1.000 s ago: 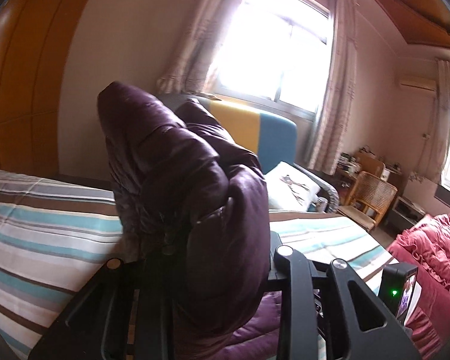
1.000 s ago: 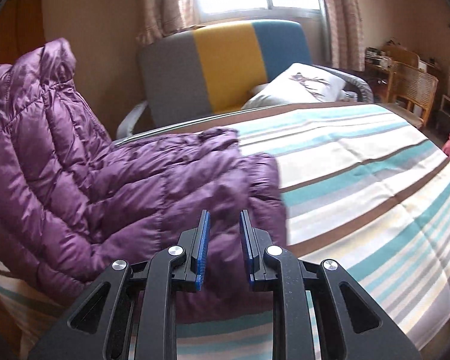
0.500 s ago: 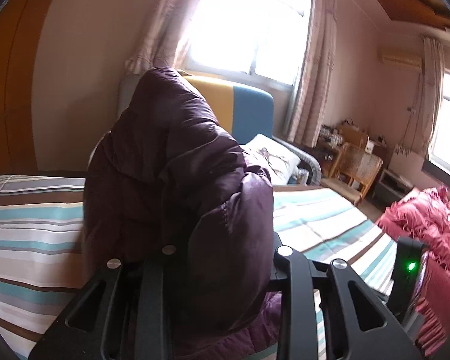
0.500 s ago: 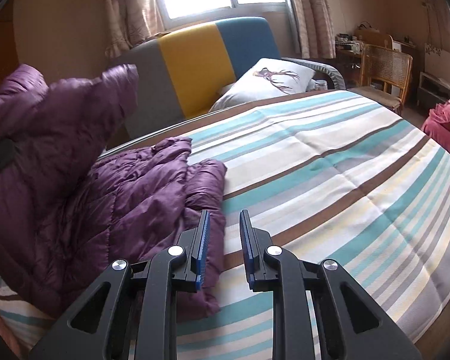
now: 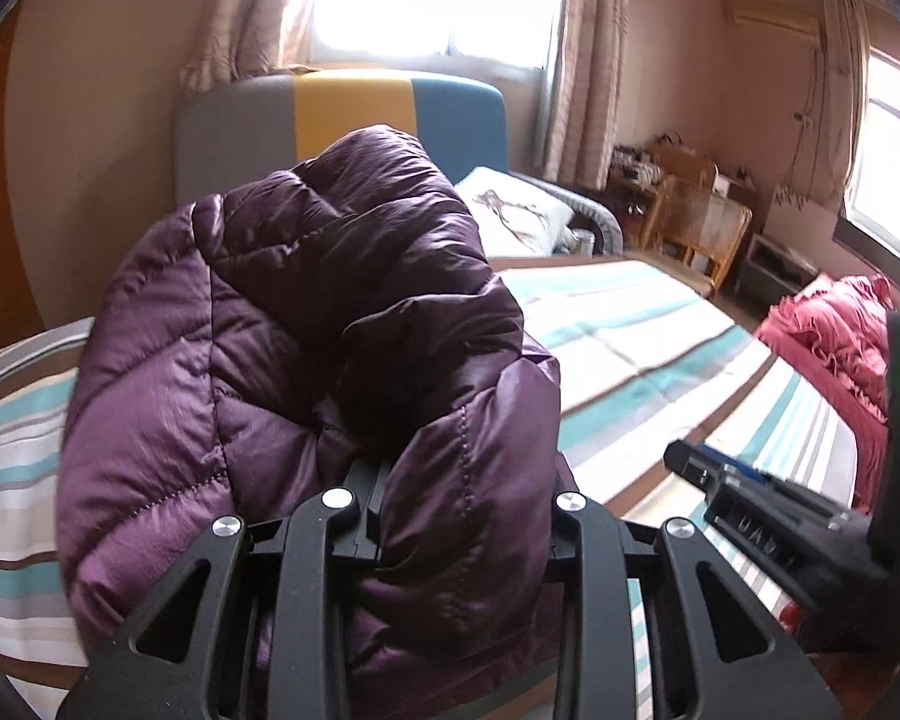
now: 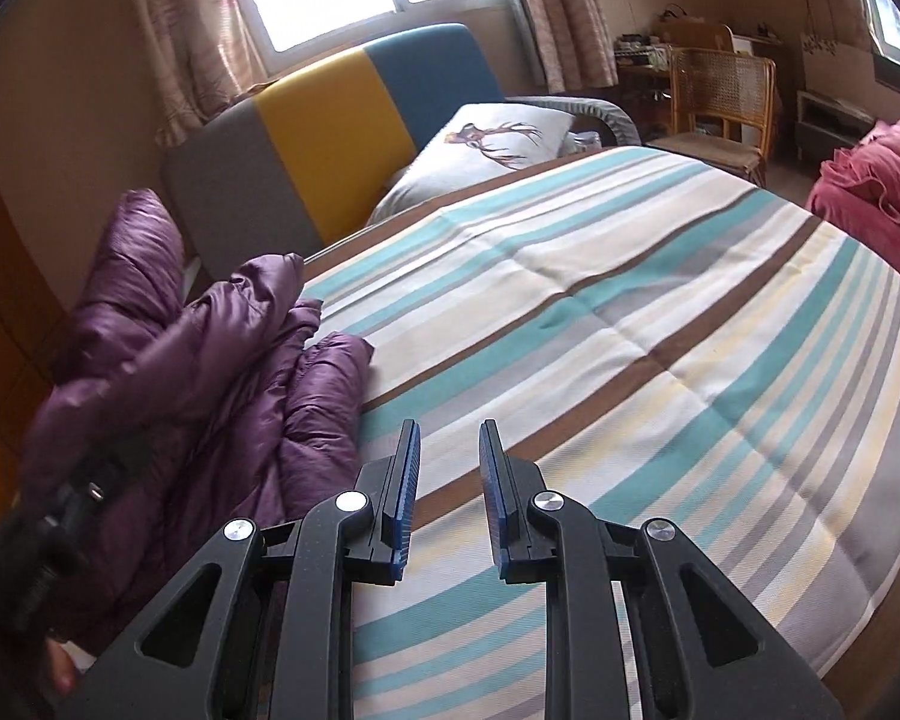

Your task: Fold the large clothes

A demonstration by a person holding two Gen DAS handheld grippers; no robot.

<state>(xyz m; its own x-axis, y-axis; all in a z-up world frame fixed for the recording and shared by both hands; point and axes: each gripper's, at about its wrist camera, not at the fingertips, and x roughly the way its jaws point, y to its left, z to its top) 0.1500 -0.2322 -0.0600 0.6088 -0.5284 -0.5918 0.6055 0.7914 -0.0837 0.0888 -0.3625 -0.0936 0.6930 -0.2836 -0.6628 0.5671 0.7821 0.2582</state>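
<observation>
Purple jacket [image 5: 306,360] lower than before, left gripper [image 5: 456,480]

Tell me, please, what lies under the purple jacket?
Under the purple jacket lies the striped bed cover, visible around it. The part directly beneath the jacket is covered and cannot be seen.

Your purple quilted puffer jacket [image 5: 282,372] is bunched into a glossy, rumpled mound, part of it lifted and draped over itself; the rest lies crumpled at the left edge of the striped bed [image 6: 660,312], one fold trailing rightward.
</observation>
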